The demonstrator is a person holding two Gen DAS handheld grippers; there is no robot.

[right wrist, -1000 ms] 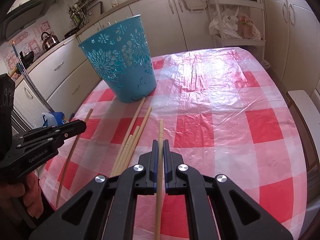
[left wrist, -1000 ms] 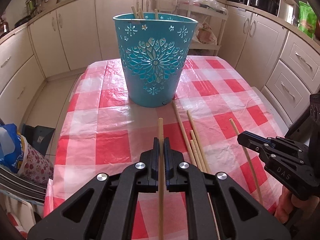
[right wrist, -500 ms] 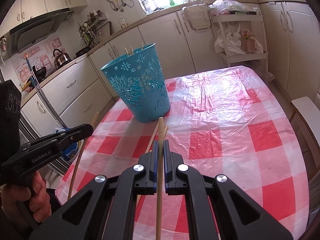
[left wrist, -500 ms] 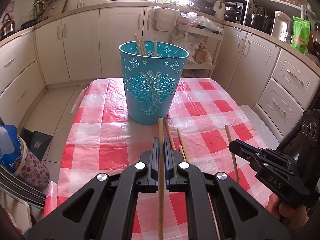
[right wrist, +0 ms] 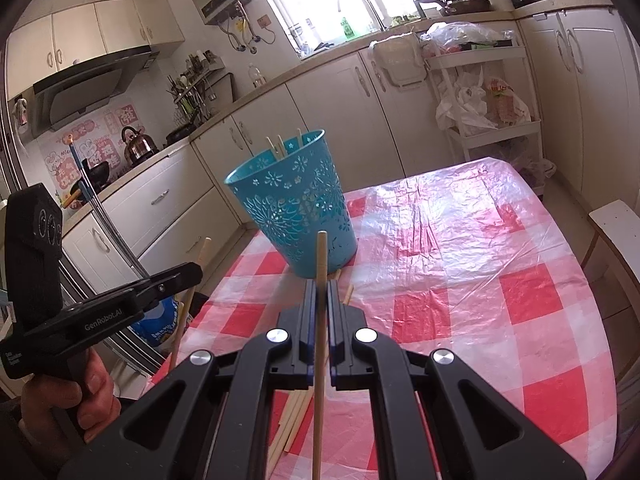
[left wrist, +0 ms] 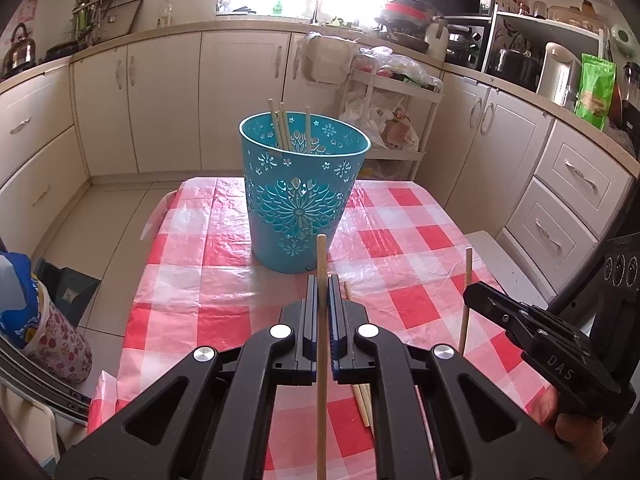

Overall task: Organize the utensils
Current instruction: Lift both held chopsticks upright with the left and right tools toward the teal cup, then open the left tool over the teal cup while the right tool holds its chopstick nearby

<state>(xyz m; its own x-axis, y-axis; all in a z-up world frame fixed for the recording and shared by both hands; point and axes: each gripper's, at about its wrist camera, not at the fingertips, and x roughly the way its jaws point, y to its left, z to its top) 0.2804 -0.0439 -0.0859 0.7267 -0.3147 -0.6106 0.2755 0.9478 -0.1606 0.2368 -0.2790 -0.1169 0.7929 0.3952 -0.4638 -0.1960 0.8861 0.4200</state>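
A teal cut-out bucket (left wrist: 301, 196) stands on the red-and-white checked table (left wrist: 404, 304), with three chopsticks leaning inside it (left wrist: 282, 128). It also shows in the right wrist view (right wrist: 296, 208). My left gripper (left wrist: 322, 280) is shut on a wooden chopstick (left wrist: 321, 340), held above the table short of the bucket. My right gripper (right wrist: 321, 286) is shut on another chopstick (right wrist: 320, 344); it shows at the right of the left wrist view (left wrist: 472, 294). Several loose chopsticks (right wrist: 294, 416) lie on the table below the grippers.
Cream kitchen cabinets (left wrist: 168, 100) ring the table. A white trolley (left wrist: 394, 92) with bags stands behind it. A floral bag (left wrist: 52, 344) sits on the floor at the left. A white stool (right wrist: 618, 224) is at the table's right edge.
Both grippers have risen and pulled back with their chopsticks, from just above the table to well above it. The bucket now looks smaller and farther, its inside showing.
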